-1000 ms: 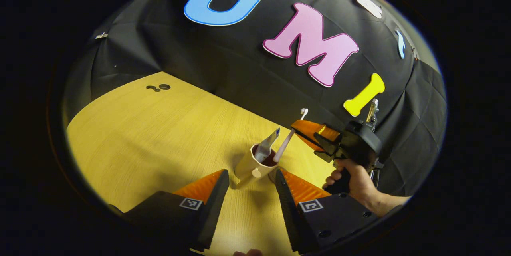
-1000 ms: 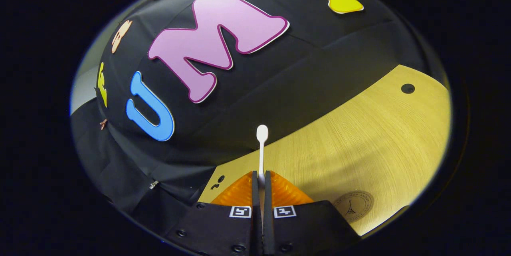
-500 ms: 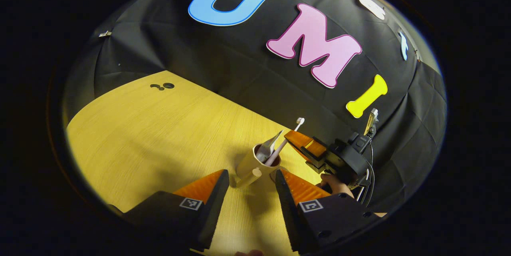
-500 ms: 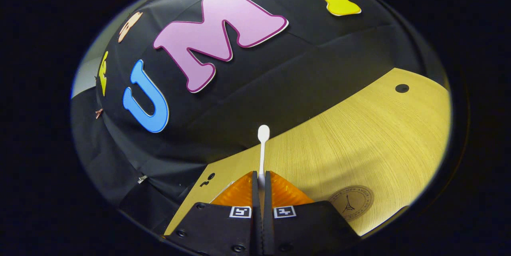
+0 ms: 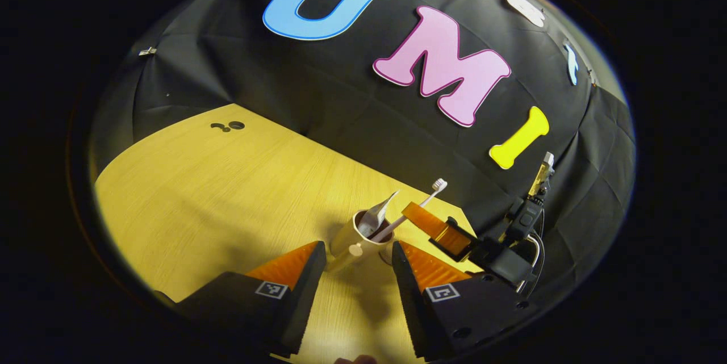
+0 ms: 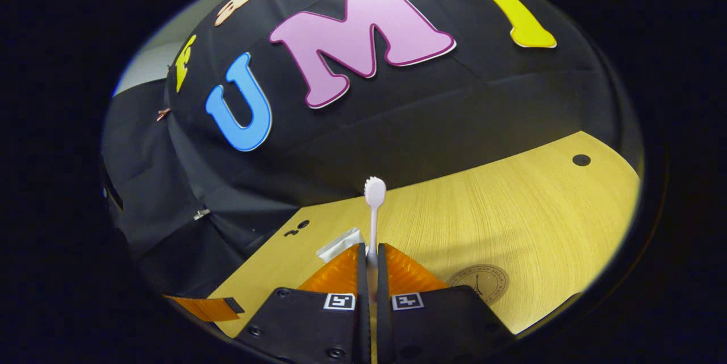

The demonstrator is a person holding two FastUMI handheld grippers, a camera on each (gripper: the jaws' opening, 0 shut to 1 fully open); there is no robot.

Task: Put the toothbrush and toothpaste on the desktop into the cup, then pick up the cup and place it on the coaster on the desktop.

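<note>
A beige cup (image 5: 347, 242) stands on the wooden desktop (image 5: 216, 199), its base between the tips of my open left gripper (image 5: 356, 255), with gaps on both sides. A toothpaste tube (image 5: 379, 217) sticks up out of the cup. The white toothbrush (image 5: 417, 205) leans right with its lower end in the cup. My right gripper (image 5: 423, 219) is shut on its handle. In the right gripper view the toothbrush (image 6: 373, 210) rises from my shut right gripper (image 6: 368, 249), and the toothpaste's tail (image 6: 339, 243) peeks out at the left. The round coaster (image 6: 478, 283) lies right of the fingers.
The booth's black cloth wall rises close behind the desk's far edge. Small dark holes (image 5: 228, 125) mark the desktop's far left corner, and another hole (image 6: 580, 159) sits far right. An orange finger of the left gripper (image 6: 205, 307) shows at lower left in the right gripper view.
My right gripper has dropped lower and tipped over, so the toothbrush leans flatter in the cup. The hand holding it has slid out of sight. The left gripper has barely moved.
</note>
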